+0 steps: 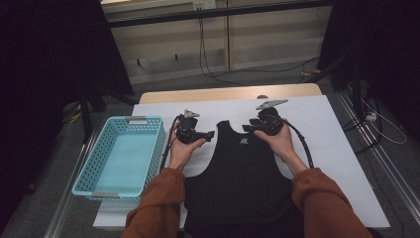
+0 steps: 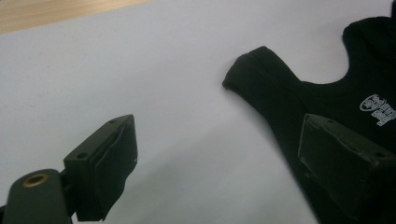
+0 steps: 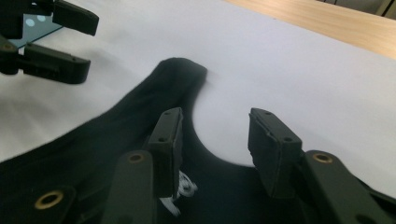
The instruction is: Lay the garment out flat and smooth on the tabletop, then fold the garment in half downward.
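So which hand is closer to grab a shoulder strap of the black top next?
Probably the left. The left gripper sits right beside the near strap of the black tank top, jaws wide open. The right gripper hovers over the neckline with nothing between its jaws, a bit farther from its strap.

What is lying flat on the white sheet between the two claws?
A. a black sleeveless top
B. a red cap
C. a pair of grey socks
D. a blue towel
A: a black sleeveless top with a small white logo lies spread on the white sheet.
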`<state>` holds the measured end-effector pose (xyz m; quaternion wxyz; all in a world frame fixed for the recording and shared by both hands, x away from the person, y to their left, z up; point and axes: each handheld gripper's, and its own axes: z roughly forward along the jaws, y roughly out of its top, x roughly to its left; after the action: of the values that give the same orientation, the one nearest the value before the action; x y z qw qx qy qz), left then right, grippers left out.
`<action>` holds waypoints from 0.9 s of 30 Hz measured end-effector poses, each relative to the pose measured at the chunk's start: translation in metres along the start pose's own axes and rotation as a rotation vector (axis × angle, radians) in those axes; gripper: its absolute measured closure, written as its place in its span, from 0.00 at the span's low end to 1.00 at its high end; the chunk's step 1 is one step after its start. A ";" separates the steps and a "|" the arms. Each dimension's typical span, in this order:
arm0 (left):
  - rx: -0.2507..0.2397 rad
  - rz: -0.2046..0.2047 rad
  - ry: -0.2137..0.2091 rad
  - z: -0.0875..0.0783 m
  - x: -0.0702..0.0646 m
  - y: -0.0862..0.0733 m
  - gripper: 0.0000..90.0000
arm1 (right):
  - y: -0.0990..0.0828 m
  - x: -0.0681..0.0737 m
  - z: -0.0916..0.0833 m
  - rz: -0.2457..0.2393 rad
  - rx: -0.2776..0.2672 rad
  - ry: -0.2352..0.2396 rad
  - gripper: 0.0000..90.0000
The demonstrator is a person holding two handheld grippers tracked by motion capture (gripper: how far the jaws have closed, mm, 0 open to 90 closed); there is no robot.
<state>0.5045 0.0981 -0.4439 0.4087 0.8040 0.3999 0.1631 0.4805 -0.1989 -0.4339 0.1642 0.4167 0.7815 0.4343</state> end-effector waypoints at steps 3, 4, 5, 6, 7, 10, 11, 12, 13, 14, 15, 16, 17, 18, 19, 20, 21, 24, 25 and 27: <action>-0.009 0.001 0.002 0.000 0.000 0.001 0.14 | -0.006 -0.008 -0.012 0.005 -0.002 -0.021 0.60; -0.013 0.003 0.005 0.000 0.000 0.001 0.14 | -0.009 -0.012 -0.015 0.005 0.000 -0.032 0.59; -0.020 0.002 0.005 -0.001 -0.001 0.002 0.14 | -0.012 -0.015 -0.018 0.011 -0.001 -0.040 0.57; -0.024 0.007 0.002 0.000 0.000 0.002 0.14 | -0.015 -0.018 -0.021 0.015 0.000 -0.047 0.55; -0.024 0.009 0.002 0.000 -0.001 0.003 0.14 | -0.017 -0.022 -0.024 0.021 0.003 -0.053 0.52; -0.027 0.013 0.002 0.001 0.000 0.008 0.13 | -0.024 -0.031 -0.030 0.032 0.014 -0.063 0.50; -0.035 0.008 0.004 0.001 -0.001 0.009 0.13 | -0.026 -0.033 -0.032 0.038 0.009 -0.063 0.49; -0.038 0.012 0.006 0.001 -0.001 0.010 0.13 | -0.027 -0.035 -0.033 0.043 0.005 -0.064 0.49; -0.035 0.021 0.010 0.002 -0.002 0.011 0.14 | -0.029 -0.036 -0.033 0.043 0.004 -0.065 0.49; -0.034 0.021 0.011 0.002 -0.002 0.012 0.14 | -0.030 -0.038 -0.034 0.045 0.005 -0.067 0.49; -0.034 0.024 0.007 0.002 -0.003 0.013 0.14 | -0.031 -0.041 -0.034 0.050 0.009 -0.071 0.50; -0.031 0.026 0.008 0.003 -0.003 0.015 0.15 | -0.032 -0.043 -0.034 0.052 0.009 -0.076 0.51; -0.033 0.019 0.006 0.004 -0.003 0.017 0.15 | -0.032 -0.046 -0.034 0.052 0.007 -0.082 0.51; -0.033 0.016 0.007 0.005 -0.003 0.018 0.15 | -0.032 -0.048 -0.034 0.061 0.002 -0.087 0.52; -0.033 0.018 0.006 0.006 -0.003 0.020 0.15 | -0.033 -0.051 -0.033 0.064 0.003 -0.096 0.52; -0.034 0.018 0.005 0.007 -0.003 0.022 0.15 | -0.032 -0.054 -0.033 0.067 0.003 -0.105 0.54; -0.029 0.020 0.004 0.009 -0.003 0.023 0.14 | -0.032 -0.056 -0.032 0.070 0.006 -0.110 0.55; -0.044 0.011 0.004 0.015 -0.002 0.028 0.13 | -0.029 -0.062 -0.029 0.065 0.018 -0.125 0.56; -0.045 0.008 0.004 0.017 -0.001 0.029 0.13 | -0.027 -0.064 -0.028 0.069 0.017 -0.128 0.57; -0.042 -0.003 -0.003 0.022 0.001 0.031 0.14 | -0.025 -0.067 -0.027 0.068 0.021 -0.135 0.57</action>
<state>0.5336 0.0765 -0.4334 0.4261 0.7950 0.3969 0.1698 0.4910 -0.2735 -0.4461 0.1974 0.4730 0.7586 0.4023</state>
